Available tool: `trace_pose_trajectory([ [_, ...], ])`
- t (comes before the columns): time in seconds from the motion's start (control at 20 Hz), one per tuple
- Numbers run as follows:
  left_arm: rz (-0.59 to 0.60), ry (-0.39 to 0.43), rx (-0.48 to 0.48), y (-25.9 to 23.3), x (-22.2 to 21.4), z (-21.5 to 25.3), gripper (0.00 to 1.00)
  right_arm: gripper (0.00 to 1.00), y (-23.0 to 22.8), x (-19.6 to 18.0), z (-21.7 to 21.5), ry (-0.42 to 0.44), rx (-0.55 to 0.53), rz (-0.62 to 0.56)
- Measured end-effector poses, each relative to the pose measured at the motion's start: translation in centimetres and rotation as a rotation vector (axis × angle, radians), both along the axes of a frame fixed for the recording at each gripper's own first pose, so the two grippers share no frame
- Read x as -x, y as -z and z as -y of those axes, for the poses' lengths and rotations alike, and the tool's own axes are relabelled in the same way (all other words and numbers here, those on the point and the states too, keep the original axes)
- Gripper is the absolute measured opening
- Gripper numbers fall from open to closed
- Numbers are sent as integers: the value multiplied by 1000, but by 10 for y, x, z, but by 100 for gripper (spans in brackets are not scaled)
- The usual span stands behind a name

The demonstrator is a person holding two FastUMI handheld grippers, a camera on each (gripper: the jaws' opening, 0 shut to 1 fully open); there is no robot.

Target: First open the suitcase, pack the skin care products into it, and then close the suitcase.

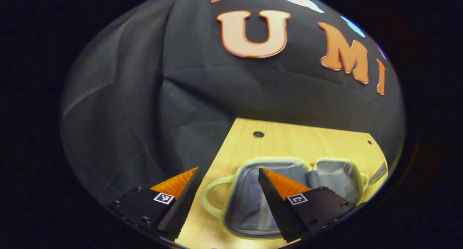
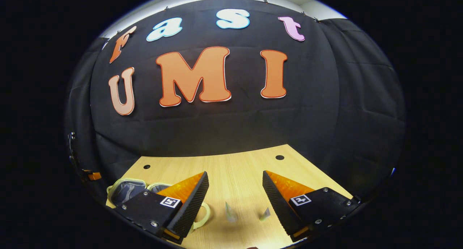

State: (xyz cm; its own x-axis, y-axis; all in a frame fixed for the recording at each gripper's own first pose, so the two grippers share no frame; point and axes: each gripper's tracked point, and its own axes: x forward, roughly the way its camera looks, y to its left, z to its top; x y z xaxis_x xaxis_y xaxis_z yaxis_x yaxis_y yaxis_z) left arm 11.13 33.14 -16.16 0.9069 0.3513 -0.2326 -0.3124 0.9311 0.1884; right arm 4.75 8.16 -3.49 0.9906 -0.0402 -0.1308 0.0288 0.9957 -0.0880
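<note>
Tabletop (image 1: pixel 289 140) of pale wood fills the lower centre and lower right of the left gripper view, with the black cloth wall behind and to the left of it; its left edge runs diagonally from upper centre down toward the bottom of the frame, and small round holes sit near its far edge. Suitcase (image 1: pixel 325 176), a small pale-green case with grey lining, lies open flat on the wood in the lower centre-right, both halves side by side, long axis running left to right across the frame, its loop handle pointing to frame left. Left gripper (image 1: pixel 228 173) hangs over the case with fingers spread wide, nothing between them. In the right gripper view the suitcase (image 2: pixel 123 191) sits at lower left, partly behind one finger, handle toward frame centre. Right gripper (image 2: pixel 235 176) is likewise spread wide and empty. Between its fingers, low in the frame, two small skin care sachets (image 2: pixel 230 213) stand on bare wood, apart from each other, blurred. Open wood lies beyond them to the far edge.
</note>
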Motion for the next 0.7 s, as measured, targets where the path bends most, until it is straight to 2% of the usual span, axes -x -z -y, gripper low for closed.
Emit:
trace_pose_trajectory([
  [0.25, 130, 158, -16, -47, -21, 151, 97, 95, -2, -5, 29, -9, 41, 19],
  [0.4, 168, 245, 14, -55, -31, 247, 97, 95, 2, -9, 51, -16, 46, 4],
  [0.55, 151, 328, 25, -35, -41, 342, 97, 95, 6, -16, 74, -23, 41, -21],
  [0.7, 109, 425, 14, 8, -57, 427, 97, 95, 8, -17, 98, -30, 36, -36],
])
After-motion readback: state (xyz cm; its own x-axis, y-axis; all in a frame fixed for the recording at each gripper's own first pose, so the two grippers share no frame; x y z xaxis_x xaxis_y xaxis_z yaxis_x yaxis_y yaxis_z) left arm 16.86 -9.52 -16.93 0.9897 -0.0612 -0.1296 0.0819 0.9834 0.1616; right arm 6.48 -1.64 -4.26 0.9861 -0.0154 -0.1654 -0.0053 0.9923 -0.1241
